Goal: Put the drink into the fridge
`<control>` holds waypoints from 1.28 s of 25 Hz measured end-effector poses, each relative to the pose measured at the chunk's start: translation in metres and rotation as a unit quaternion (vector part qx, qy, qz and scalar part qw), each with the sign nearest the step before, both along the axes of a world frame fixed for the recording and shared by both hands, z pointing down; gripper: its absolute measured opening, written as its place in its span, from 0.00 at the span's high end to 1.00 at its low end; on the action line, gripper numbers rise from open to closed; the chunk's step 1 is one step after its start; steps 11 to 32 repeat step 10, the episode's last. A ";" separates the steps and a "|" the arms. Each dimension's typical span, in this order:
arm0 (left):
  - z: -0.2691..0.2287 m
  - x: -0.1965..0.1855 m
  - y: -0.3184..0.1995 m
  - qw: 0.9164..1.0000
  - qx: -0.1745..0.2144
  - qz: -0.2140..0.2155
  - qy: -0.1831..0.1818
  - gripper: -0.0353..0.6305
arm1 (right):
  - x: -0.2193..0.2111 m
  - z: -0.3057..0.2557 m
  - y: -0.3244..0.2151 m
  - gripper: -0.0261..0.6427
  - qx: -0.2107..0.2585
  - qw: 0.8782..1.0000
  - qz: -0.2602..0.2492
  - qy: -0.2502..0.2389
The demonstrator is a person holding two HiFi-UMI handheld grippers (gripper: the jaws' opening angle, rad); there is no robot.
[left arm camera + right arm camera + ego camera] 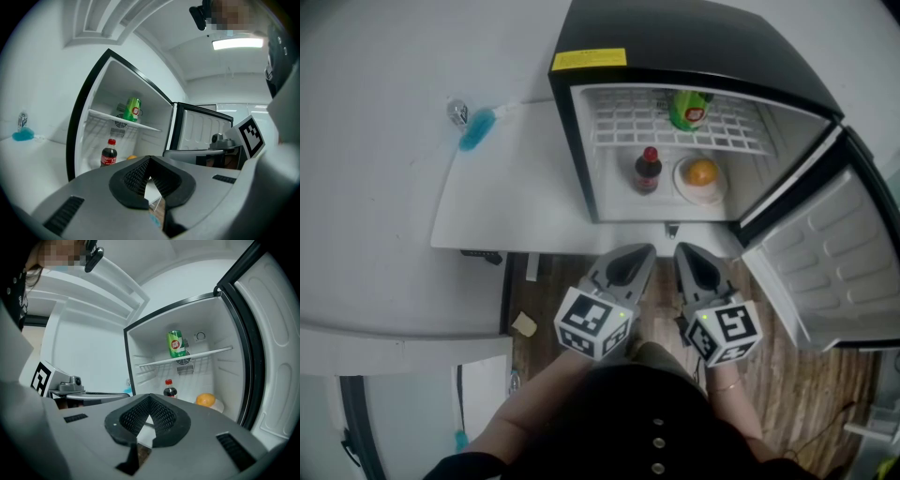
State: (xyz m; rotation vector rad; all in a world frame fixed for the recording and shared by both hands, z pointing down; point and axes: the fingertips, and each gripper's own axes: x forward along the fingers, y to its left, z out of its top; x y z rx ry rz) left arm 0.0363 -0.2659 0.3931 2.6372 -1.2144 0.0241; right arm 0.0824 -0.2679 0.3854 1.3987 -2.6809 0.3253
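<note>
Stowing looks done, cola bottle (648,171) inside the fridge (694,37); your left gripper (637,255) and right gripper (690,255), both pinched together empty before it, should next close its door (834,262).

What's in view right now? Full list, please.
fridge: 1, black outside, white inside, on the counter, door swung open to the right
shelf: 1, white wire, upper fridge
can: 1, green, upright on the shelf
bottle: 1, dark with a red cap, upright on the fridge floor
orange: 1, on the plate
plate: 1, white, fridge floor, right of the bottle
counter: 1, white
blue item: 1, on the counter, left of the fridge; type unclear
floor: brown wood
left gripper: grey, fingers shut, empty, in front of the fridge
right gripper: grey, fingers shut, empty, beside the left one
</note>
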 end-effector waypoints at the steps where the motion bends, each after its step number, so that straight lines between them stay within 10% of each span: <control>1: 0.001 0.000 0.000 1.000 -0.002 -0.001 0.001 0.94 | 0.000 0.000 0.000 0.96 0.000 1.000 -0.001 0.001; 32: -0.001 0.003 -0.002 1.000 0.001 0.005 -0.003 0.94 | -0.003 0.002 0.000 0.96 -0.006 1.000 -0.012 0.008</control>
